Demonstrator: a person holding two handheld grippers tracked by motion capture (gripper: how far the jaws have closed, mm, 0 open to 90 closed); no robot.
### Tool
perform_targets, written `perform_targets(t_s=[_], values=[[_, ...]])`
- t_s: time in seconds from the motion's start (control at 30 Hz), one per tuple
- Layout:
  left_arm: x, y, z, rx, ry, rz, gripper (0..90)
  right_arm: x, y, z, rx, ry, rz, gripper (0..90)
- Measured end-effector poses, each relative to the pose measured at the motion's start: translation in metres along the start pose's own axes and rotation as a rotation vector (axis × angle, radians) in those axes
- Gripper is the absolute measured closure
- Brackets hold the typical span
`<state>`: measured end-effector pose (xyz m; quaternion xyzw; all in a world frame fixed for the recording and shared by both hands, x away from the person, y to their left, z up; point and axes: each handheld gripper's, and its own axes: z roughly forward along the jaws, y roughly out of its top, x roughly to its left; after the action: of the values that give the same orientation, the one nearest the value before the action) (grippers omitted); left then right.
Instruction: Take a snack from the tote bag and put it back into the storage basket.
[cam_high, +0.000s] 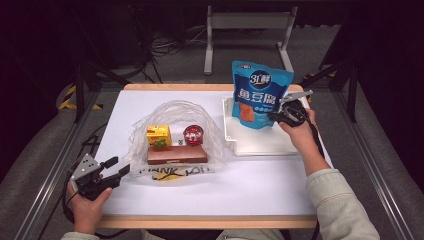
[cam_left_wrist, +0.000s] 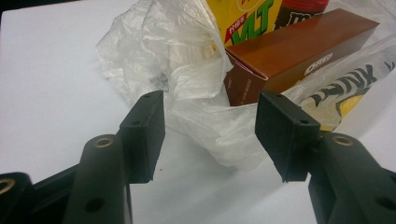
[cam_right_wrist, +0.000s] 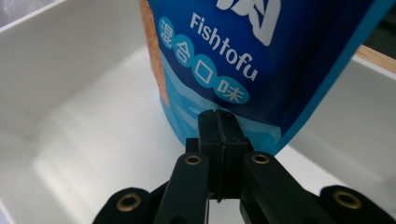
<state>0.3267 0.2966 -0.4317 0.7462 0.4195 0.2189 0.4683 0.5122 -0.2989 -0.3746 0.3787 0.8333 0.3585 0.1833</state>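
the right gripper (cam_high: 286, 114), at the right of centre in the high view, is clamped on the lower right edge of the blue fish tofu pouch (cam_high: 260, 93); in the right gripper view the jaws are pressed together on the pouch's bottom seam (cam_right_wrist: 233, 122). the pouch is held upright, long axis vertical, over the white tray (cam_high: 260, 142). the plastic bag (cam_high: 175, 135), with its snacks, lies toward the left of the frame, so a leftward carry is judged to come next. the left gripper (cam_high: 114, 167), at lower left, is held open just beside the bag's near edge and is the nearer one to it.
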Motion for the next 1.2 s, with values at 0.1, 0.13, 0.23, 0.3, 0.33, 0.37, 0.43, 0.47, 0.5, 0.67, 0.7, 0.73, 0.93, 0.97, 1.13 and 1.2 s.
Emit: perform_targets(t_s=[0.1, 0.13, 0.23, 0.3, 0.33, 0.37, 0.43, 0.47, 0.5, 0.67, 0.7, 0.73, 0.93, 0.97, 1.13, 1.2], values=[[0.000, 0.000, 0.000, -0.001, 0.000, 0.000, 42.9, -0.002, 0.000, 0.000, 0.001, -0.022, 0.035, 90.0], [0.000, 0.000, 0.000, 0.001, -0.001, 0.000, 42.9, -0.003, 0.000, 0.000, 0.002, -0.025, 0.046, 90.0], [0.000, 0.000, 0.000, 0.001, 0.000, 0.001, 42.9, -0.007, 0.000, 0.000, -0.002, -0.041, 0.097, 90.0], [0.000, 0.000, 0.000, 0.001, 0.000, 0.001, 42.8, -0.009, -0.001, 0.001, 0.000, -0.047, 0.120, 90.0], [0.000, 0.000, 0.000, 0.001, 0.000, 0.001, 42.8, -0.009, -0.001, 0.001, 0.001, -0.049, 0.128, 90.0], [0.000, 0.000, 0.000, 0.001, 0.001, 0.000, 42.8, -0.010, -0.002, 0.001, 0.001, -0.051, 0.132, 90.0], [0.000, 0.000, 0.000, 0.002, 0.000, 0.001, 42.8, -0.010, -0.002, 0.002, -0.003, -0.063, 0.143, 90.0], [0.000, 0.000, 0.000, 0.002, 0.001, 0.000, 42.8, -0.011, -0.002, 0.002, -0.003, -0.068, 0.143, 90.0], [0.000, 0.000, 0.000, 0.001, 0.000, 0.000, 42.8, -0.011, -0.002, 0.002, -0.004, -0.069, 0.147, 90.0], [0.002, 0.001, 0.001, 0.000, 0.005, -0.006, 42.8, -0.010, -0.004, 0.001, -0.007, -0.074, 0.156, 90.0], [0.003, 0.001, 0.002, -0.001, 0.007, -0.007, 42.8, -0.009, -0.004, 0.000, -0.016, -0.065, 0.165, 89.5], [0.004, 0.001, 0.002, -0.001, 0.007, -0.012, 42.8, -0.008, -0.005, -0.001, -0.020, -0.059, 0.170, 88.1], [0.005, 0.004, 0.005, -0.009, 0.002, -0.019, 42.8, 0.003, 0.000, -0.014, -0.048, -0.040, 0.148, 80.8], [0.005, 0.004, 0.006, -0.013, 0.003, -0.018, 42.8, 0.005, 0.001, -0.017, -0.059, -0.036, 0.140, 78.7], [0.005, 0.007, 0.008, -0.018, 0.002, -0.010, 42.6, 0.019, 0.009, -0.033, -0.111, -0.018, 0.114, 69.4], [0.005, 0.008, 0.009, -0.018, 0.004, -0.007, 42.4, 0.024, 0.012, -0.039, -0.134, -0.012, 0.104, 66.9]])
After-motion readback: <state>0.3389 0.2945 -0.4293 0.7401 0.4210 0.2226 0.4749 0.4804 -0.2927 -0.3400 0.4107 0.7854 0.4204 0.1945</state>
